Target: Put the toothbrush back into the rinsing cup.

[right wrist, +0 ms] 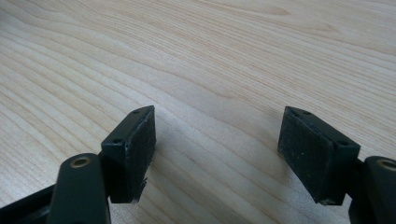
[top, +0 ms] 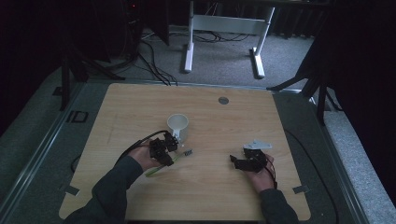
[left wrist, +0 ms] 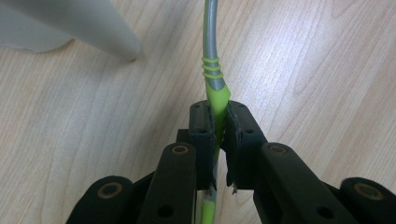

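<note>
Toothbrush (left wrist: pixel 214 79): one, green-grey, clamped at handle between jaws of left gripper (left wrist: pixel 218 127), lower-left of centre in high view. Cup (top: pixel 178 125): one, white, just above that gripper. Right gripper (right wrist: pixel 217 154): jaws wide apart, nothing between. Table (top: pixel 224 126): upper half and right edge bare.

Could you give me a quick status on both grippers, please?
Left gripper shut on toothbrush. Right gripper open, empty. Mug beside.
</note>
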`<state>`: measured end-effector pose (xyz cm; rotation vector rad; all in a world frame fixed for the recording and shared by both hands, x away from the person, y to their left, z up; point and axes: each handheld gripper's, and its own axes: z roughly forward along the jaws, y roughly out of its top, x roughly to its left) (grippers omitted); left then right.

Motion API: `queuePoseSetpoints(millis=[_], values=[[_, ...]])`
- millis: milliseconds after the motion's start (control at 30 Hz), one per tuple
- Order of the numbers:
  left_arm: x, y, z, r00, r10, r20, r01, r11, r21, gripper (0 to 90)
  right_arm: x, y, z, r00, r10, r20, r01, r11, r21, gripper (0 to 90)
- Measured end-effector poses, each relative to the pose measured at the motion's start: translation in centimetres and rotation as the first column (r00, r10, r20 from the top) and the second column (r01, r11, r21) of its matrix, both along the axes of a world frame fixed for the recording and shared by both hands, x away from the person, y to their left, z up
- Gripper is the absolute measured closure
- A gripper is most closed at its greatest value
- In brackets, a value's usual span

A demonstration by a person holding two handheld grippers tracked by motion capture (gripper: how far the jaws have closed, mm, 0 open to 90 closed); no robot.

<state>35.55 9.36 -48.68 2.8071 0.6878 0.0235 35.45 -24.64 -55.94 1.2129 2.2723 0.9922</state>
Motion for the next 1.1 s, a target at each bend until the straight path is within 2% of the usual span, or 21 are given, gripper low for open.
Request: queuePoseSetpoints(millis=[367,667,1100], values=[[0.0,0.7,1.1,0.9995,0.023,0.021,-0.022,0.9983,-0.054,82.2,0.0,0.0,0.0,1.0000,0.000,0.000,0.000,1.0000,0.000,27.3],[0.0,1.2,2.0,0.9983,0.044,0.038,-0.040,0.9929,-0.112,82.2,0.0,0.0,0.0,1.0000,-0.003,-0.001,0.003,1.0000,0.002,27.3],[0.0,1.7,2.5,0.9968,0.063,0.049,-0.055,0.9880,-0.144,82.2,0.0,0.0,0.0,1.0000,-0.002,-0.001,0.002,1.0000,0.001,27.3]])
